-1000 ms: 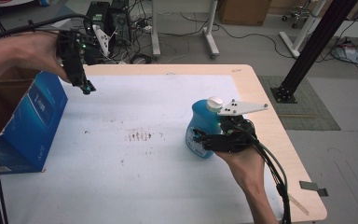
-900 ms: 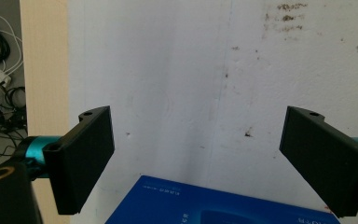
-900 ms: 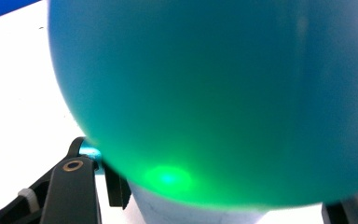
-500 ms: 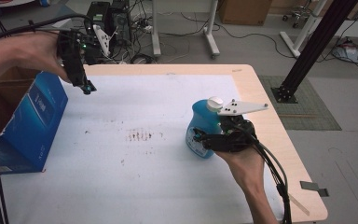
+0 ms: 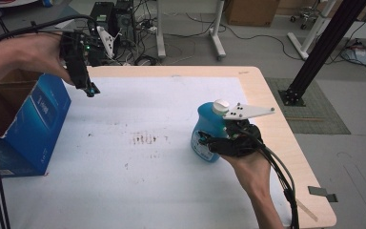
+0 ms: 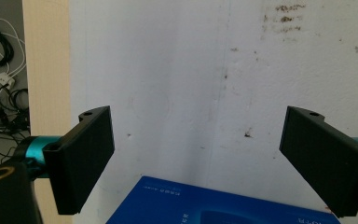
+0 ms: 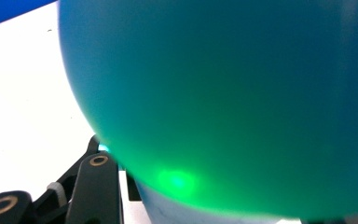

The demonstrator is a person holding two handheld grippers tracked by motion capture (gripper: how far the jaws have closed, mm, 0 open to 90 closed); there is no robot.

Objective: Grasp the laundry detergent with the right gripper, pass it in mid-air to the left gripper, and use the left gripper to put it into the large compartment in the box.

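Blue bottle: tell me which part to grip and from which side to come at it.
Grip the blue bottle low on its rounded body, coming level from the table's right edge, as the right gripper does, its jaws having just closed on it. It stands upright, the white cap on top looks too small for a firm hold, and that side is unobstructed.

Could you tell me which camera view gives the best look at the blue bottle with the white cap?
The high view: it shows the whole blue bottle standing upright on the white table cover, white cap on top, with the right claw closed on its body. The right gripper view shows just a blurred blue-green stretch of its side.
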